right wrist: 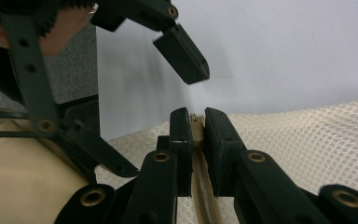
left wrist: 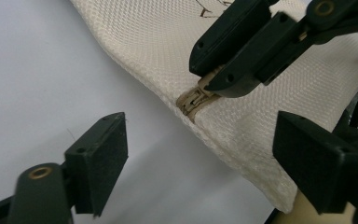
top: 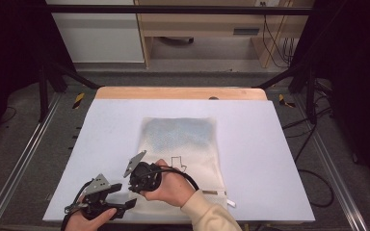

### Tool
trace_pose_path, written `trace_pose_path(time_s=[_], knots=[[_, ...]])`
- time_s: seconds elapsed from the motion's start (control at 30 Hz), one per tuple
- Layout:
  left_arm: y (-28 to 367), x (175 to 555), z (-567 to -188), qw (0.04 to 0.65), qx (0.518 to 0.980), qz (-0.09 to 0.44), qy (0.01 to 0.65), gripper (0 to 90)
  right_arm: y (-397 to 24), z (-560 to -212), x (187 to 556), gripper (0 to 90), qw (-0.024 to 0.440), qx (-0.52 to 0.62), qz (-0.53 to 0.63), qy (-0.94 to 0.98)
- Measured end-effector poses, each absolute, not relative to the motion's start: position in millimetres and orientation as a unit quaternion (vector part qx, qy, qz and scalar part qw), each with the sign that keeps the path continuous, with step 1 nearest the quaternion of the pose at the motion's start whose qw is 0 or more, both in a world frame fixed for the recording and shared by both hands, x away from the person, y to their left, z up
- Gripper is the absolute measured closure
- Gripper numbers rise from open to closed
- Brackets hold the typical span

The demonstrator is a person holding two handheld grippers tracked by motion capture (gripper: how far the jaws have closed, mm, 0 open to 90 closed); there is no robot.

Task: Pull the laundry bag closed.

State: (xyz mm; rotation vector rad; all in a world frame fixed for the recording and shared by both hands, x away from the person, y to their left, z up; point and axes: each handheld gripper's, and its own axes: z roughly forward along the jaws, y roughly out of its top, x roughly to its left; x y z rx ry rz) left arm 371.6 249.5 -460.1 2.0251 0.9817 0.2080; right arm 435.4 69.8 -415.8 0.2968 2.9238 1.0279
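Two hand-held grippers work at the near edge of a white mat (top: 279, 159), on which a cream mesh pouch (top: 192, 149) lies flat with its long axis running away from the person. Nearest the camera in the high view, the left gripper (top: 125, 195) rests low at the mat's near left, just beside the pouch's near corner; its jaws stand wide apart with nothing between them, and in the left gripper view the mesh edge runs diagonally ahead of the pads (left wrist: 103, 161), closer to the right-hand pad. Slightly farther in, the right gripper (right wrist: 196, 122) sits over the pouch's near end, its jaws closed together on the small tan zipper pull (left wrist: 196, 97), which lies at the end of the zipper track (right wrist: 200, 196). The track runs along the pouch's near edge, so the pull's travel would follow that line; the left gripper, being the nearer free tool, appears placed to pinch the fabric beside the pull as an anchor. The right hand (top: 171, 185) wraps its gripper with the wrist angled inward, a cream sleeve (top: 212, 216) behind it. Beyond the pouch lie bare mat and the wooden table edge (top: 178, 93).
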Motion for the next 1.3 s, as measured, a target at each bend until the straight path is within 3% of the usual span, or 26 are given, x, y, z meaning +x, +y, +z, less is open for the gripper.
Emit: trace_pose_path(time_s=[0.3,0.6,0.83,1.3], knots=[[244,385,-469,0.435,0.808,0.039,0.395,39.0,69,-411,435,82.1,0.016,0.095,0.339,0.936],[242,395,-474,0.459,0.806,-0.004,0.374,47.1,67,-406,435,82.1,0.024,0.092,0.342,0.935],[239,399,-475,0.463,0.808,-0.005,0.365,49.1,68,-408,436,82.1,0.022,0.093,0.345,0.934],[239,407,-480,0.464,0.808,-0.013,0.363,65.7,66,-407,437,82.1,0.024,0.090,0.347,0.933]])
